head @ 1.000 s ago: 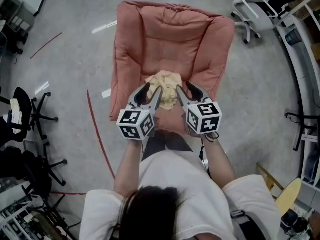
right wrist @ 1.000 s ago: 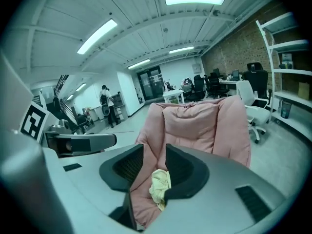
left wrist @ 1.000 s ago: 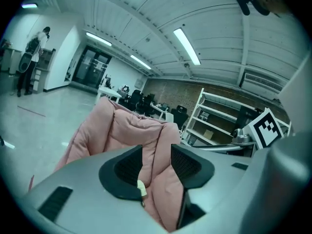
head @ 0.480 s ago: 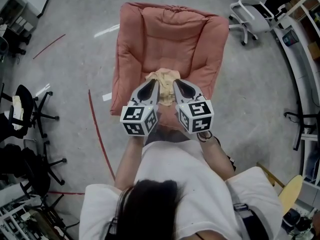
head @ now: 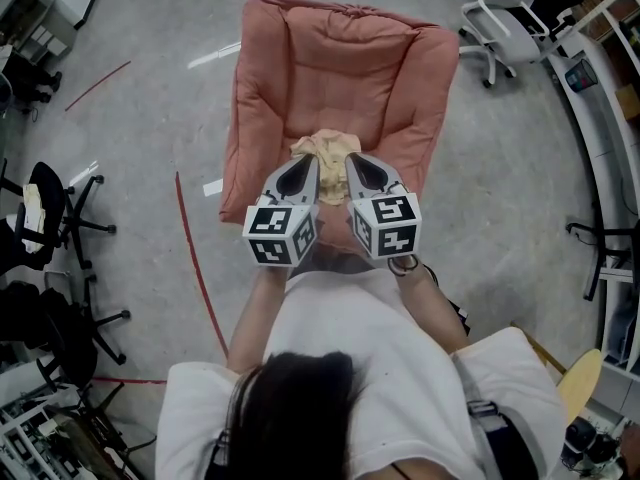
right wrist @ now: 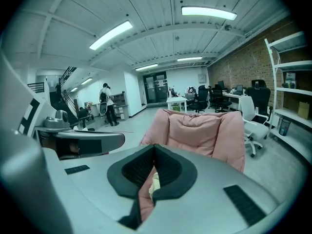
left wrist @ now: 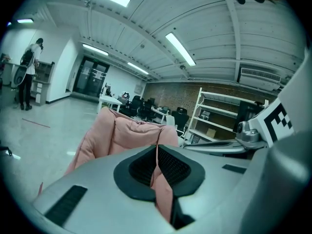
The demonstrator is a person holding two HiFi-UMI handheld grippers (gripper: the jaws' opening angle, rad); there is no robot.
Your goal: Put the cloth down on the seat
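Note:
A crumpled cream cloth [head: 325,148] lies on the front part of the seat of a pink padded armchair [head: 340,68]. My left gripper [head: 303,166] and right gripper [head: 358,162] hover side by side just above the cloth's near edge, and they hide part of it. Both are shut with nothing between the pads. In the left gripper view the closed jaw tips [left wrist: 157,149] point at the armchair's back [left wrist: 131,133]. Through the slit below the closed tips [right wrist: 154,149] in the right gripper view, a sliver of the cloth [right wrist: 154,182] shows.
White office chairs [head: 500,8] stand at the back right, black chairs [head: 55,218] at the left. A red line [head: 195,268] curves across the grey floor beside the armchair. Shelving [left wrist: 219,116] and desks line the far walls, and a person [right wrist: 107,104] stands far off.
Both grippers' jaws went from open to shut. They drew back a little toward the person, while the cloth stayed on the seat.

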